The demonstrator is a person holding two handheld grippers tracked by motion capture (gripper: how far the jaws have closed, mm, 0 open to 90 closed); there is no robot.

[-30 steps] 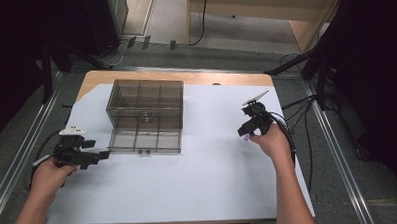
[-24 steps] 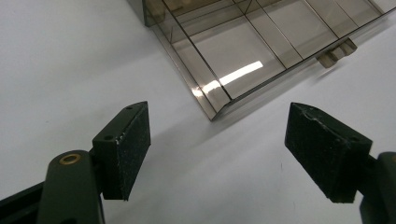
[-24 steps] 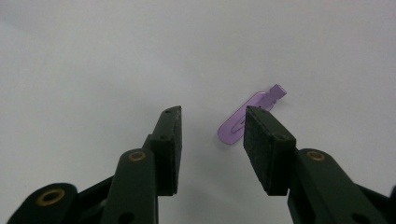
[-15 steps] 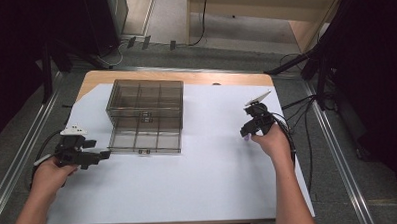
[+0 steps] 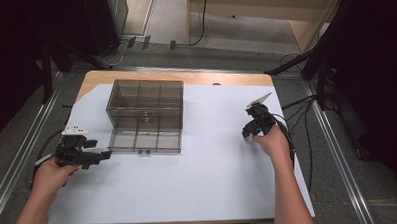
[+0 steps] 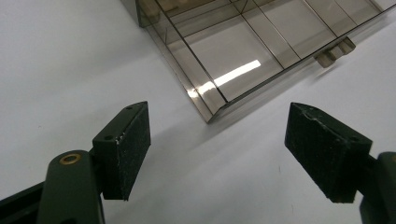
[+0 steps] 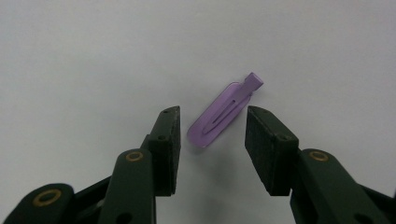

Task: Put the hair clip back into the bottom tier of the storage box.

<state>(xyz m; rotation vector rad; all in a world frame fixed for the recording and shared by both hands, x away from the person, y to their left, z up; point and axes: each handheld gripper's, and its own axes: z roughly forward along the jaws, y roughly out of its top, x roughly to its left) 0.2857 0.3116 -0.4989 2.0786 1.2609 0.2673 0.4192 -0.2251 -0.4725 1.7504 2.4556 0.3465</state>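
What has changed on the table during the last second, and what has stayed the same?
The right gripper has moved a little toward the person, and its jaws now stand open on either side of the purple clip, which lies on the white sheet. Nothing was gripped or released. The left gripper and the clear divided box stayed where they were.

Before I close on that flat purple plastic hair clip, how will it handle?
The flat purple plastic hair clip looks thin and light, so it probably skids on the smooth white table sheet. Lying flat, it won't roll. The open right claw may struggle catching its low edges.
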